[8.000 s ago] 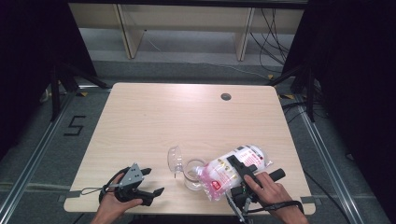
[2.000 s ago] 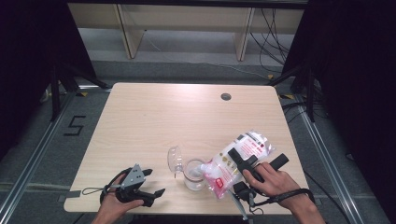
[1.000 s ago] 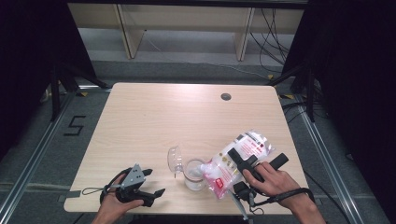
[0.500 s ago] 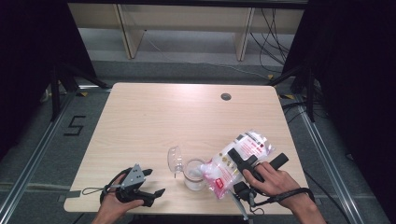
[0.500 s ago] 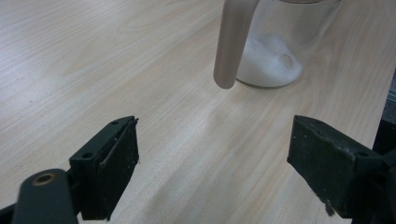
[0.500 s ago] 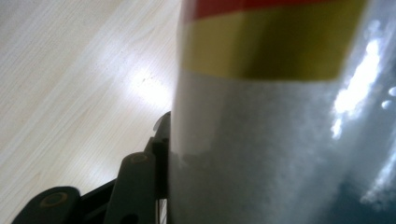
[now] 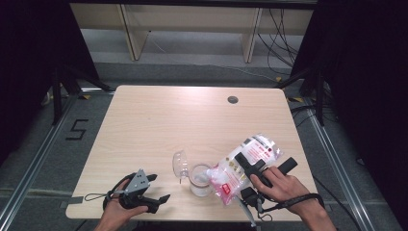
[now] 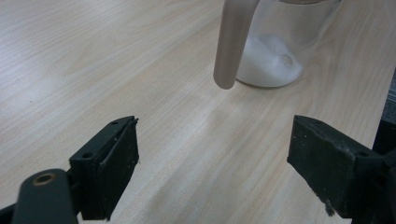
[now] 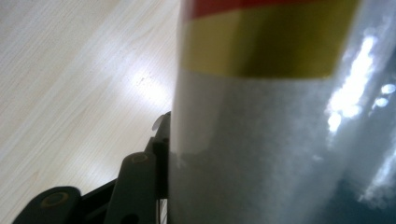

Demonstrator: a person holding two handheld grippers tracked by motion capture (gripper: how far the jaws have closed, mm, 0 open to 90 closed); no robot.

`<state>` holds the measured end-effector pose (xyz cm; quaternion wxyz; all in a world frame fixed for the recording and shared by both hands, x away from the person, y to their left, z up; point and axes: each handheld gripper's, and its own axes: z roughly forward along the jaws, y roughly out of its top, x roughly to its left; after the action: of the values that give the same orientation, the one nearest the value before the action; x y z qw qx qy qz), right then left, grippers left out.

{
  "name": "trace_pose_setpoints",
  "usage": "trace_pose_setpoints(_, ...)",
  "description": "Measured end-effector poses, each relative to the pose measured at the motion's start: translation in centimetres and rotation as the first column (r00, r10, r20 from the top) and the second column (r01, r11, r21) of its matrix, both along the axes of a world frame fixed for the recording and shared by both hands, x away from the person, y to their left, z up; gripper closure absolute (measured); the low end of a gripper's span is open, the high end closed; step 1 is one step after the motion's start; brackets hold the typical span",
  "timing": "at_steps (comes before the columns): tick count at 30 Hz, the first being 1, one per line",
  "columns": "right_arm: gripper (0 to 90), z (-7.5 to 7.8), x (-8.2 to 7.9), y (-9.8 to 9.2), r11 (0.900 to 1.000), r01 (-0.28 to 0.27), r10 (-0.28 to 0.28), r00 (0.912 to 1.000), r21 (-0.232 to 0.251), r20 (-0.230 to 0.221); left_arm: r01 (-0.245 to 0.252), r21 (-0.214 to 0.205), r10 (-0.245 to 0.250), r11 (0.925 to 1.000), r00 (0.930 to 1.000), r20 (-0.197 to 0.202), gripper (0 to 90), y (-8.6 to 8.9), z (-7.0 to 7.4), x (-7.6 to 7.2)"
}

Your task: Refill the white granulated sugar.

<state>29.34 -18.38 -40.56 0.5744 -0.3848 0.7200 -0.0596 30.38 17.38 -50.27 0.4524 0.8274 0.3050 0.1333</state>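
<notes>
Two grippers are seen: the bag [image 7: 246, 163] is clamped, tilted over the jar [image 7: 200, 179], by the right gripper [image 7: 245, 166], pouring judged underway; left gripper [image 7: 156, 187] is held wide, empty; steadier tipping needed next.

Around the jar [image 7: 200, 179] there is little room: its lid [image 7: 180, 164] stands just left, the tilted bag [image 7: 243, 166] crowds its right (touching the rim, it seems). Beyond the jar, the table [image 7: 192, 120] lies open up to a small dark hole [image 7: 233, 99].
</notes>
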Motion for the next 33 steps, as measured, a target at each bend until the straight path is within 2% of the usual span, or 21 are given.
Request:
trace_pose_setpoints(3, 58.0, -0.06, -0.03, -0.02, 1.0000, 0.005, -0.005, 1.0000, 0.005, -0.002, 0.012, 0.008, -0.012, 0.9999, 0.9999, 0.001, 15.7, 0.09, 0.04, 0.08)
trace_pose_setpoints(21, 58.4, -0.11, 0.01, 0.07, 1.0000, 0.005, -0.005, 1.0000, 0.000, -0.005, 0.009, 0.000, -0.009, 1.0000, 1.0000, 0.001, 15.7, 0.03, 0.00, 0.05)
trace_pose_setpoints(22, 58.5, -0.05, 0.08, 0.18, 0.9999, 0.006, -0.006, 0.9997, -0.014, -0.022, 0.009, 0.000, -0.009, 1.0000, 1.0000, 0.001, 15.7, 0.02, 0.00, 0.05)
trace_pose_setpoints(25, 58.5, -0.11, 0.06, 0.15, 1.0000, 0.001, -0.001, 1.0000, -0.009, -0.005, 0.012, 0.007, -0.012, 0.9999, 0.9999, 0.002, 15.7, 0.08, 0.04, 0.06)
trace_pose_setpoints(26, 58.5, -0.06, 0.09, 0.21, 0.9999, 0.008, -0.008, 0.9997, -0.015, -0.023, 0.012, 0.007, -0.012, 0.9999, 0.9999, 0.002, 15.7, 0.08, 0.03, 0.06)
trace_pose_setpoints(27, 58.6, -0.09, 0.04, 0.16, 1.0000, 0.002, -0.002, 1.0000, -0.004, -0.007, 0.012, 0.007, -0.012, 0.9999, 0.9999, 0.001, 15.7, 0.08, 0.03, 0.06)
trace_pose_setpoints(29, 58.7, 0.00, 0.07, 0.24, 0.9997, 0.012, -0.013, 0.9997, -0.019, -0.020, 0.009, 0.000, -0.009, 1.0000, 1.0000, 0.001, 15.7, 0.03, 0.00, 0.04)
trace_pose_setpoints(30, 58.7, -0.02, 0.01, 0.21, 0.9999, 0.001, -0.001, 0.9999, -0.015, 0.012, 0.009, -0.001, -0.009, 1.0000, 1.0000, 0.000, 15.7, 0.01, 0.00, 0.04)
trace_pose_setpoints(31, 58.7, 0.01, 0.05, 0.21, 0.9995, -0.011, 0.012, 0.9998, -0.030, 0.017, 0.013, 0.008, -0.013, 0.9999, 0.9999, 0.002, 15.7, 0.07, 0.03, 0.06)
trace_pose_setpoints(32, 58.8, 0.01, 0.05, 0.22, 0.9994, -0.014, 0.014, 0.9998, -0.031, 0.015, 0.010, 0.001, -0.010, 0.9999, 1.0000, 0.001, 15.7, 0.03, 0.01, 0.04)
trace_pose_setpoints(33, 58.8, -0.09, -0.01, 0.15, 1.0000, 0.000, 0.000, 1.0000, -0.009, 0.004, 0.009, -0.001, -0.009, 1.0000, 1.0000, 0.001, 15.7, 0.01, 0.00, 0.04)
